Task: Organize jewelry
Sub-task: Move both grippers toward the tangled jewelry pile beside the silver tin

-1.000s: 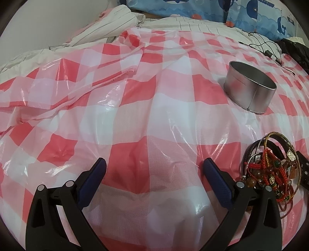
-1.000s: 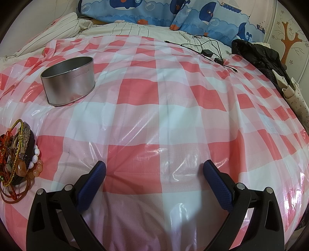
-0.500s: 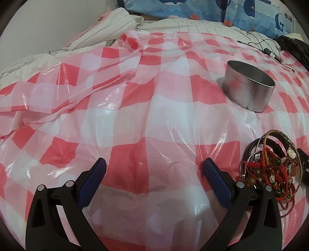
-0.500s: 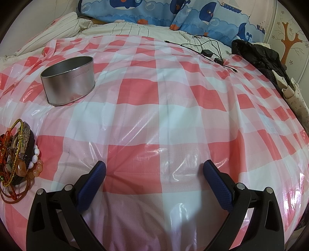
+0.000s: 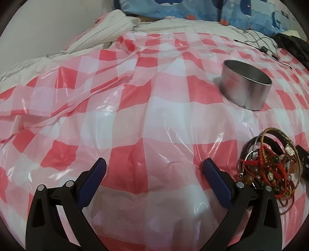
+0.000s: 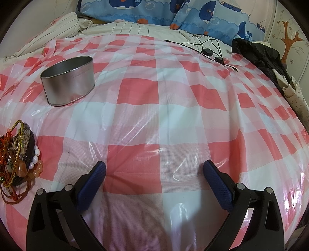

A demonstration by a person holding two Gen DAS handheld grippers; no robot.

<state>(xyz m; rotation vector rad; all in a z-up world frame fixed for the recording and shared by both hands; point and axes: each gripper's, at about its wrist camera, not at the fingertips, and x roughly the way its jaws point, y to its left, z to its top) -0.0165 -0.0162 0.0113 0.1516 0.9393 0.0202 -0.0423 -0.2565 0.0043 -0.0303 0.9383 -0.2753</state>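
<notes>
A tangled pile of jewelry (image 5: 270, 166), with red cords, beads and bangles, lies on the red-and-white checked plastic sheet (image 5: 135, 108). It sits just right of my left gripper (image 5: 154, 168), which is open and empty. A round silver tin (image 5: 245, 85) stands open farther back on the right. In the right wrist view the jewelry pile (image 6: 17, 152) is at the far left and the tin (image 6: 67, 81) at the back left. My right gripper (image 6: 154, 170) is open and empty over the bare sheet.
Blue whale-print pillows (image 6: 164, 13) and striped bedding (image 5: 108, 32) lie at the back. Black cables with chargers (image 6: 210, 50) and a black garment (image 6: 258, 54) lie at the back right. The sheet is wrinkled at the left (image 5: 58, 92).
The left wrist view has shifted slightly, so the tin and the jewelry pile sit a little lower and closer. The right gripper has not moved.
</notes>
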